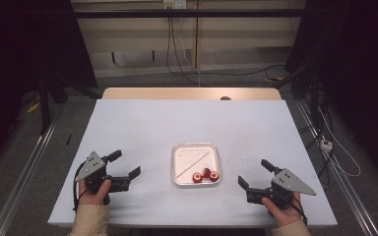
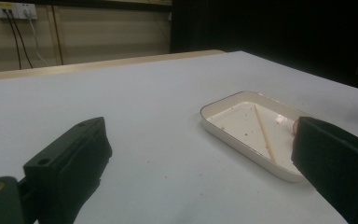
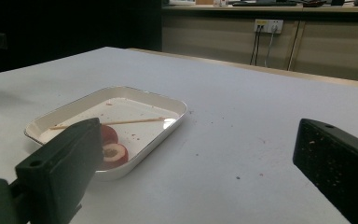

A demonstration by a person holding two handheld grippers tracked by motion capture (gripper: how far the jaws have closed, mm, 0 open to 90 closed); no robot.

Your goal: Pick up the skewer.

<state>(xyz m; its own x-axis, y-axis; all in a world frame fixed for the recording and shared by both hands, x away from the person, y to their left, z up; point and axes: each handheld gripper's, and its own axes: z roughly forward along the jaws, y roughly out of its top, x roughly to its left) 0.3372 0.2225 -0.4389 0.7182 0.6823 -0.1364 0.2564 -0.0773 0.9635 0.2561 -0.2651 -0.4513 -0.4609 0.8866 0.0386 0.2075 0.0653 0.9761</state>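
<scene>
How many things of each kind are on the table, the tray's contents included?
White tray: 1
Wooden skewer lying in the tray: 1
Red fruit pieces in the tray's near end: 3
Hand-held grippers, left gripper and right gripper, both with jaws open and holding nothing: 2
Total: 7

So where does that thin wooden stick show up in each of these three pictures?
High view: the wooden stick lies diagonally in the white tray, centre of the table.
Left gripper view: right of centre, slanting across the tray floor.
Right gripper view: left of centre, lying nearly level behind the red fruit pieces.
Shared landmark: the white tray.
</scene>
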